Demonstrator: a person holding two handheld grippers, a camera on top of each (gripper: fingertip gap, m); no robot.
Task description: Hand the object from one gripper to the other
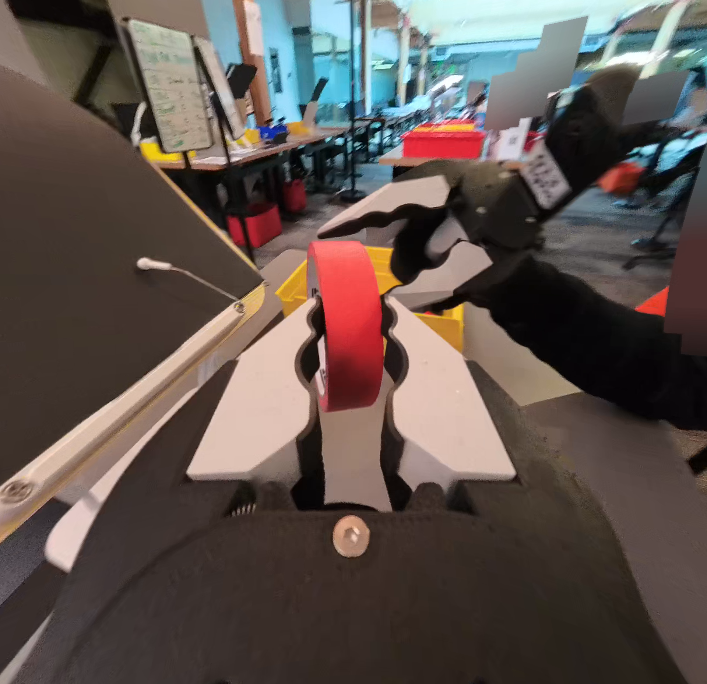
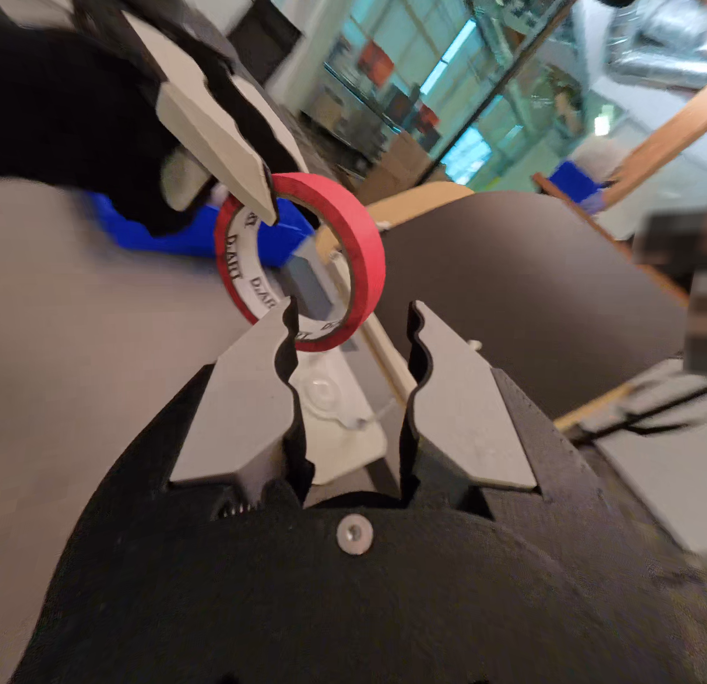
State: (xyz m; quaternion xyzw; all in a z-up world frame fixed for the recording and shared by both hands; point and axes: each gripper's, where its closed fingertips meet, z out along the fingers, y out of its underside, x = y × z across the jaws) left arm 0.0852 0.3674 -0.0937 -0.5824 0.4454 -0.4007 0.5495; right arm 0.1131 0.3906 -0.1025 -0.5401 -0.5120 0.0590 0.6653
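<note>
Item: red tape roll (image 1: 350,327), aloft above the tabletop (image 1: 554,455). We hold it in the left claw (image 1: 350,306), clamped across its width and standing on edge, so its free rim is offered for a second grip. The right claw (image 2: 354,310) gapes just beside that rim, apparently ready to take it.

Containers: yellow bin (image 1: 443,323) beyond, contents mostly hidden; blue bin (image 2: 180,233), contents unseen.
</note>
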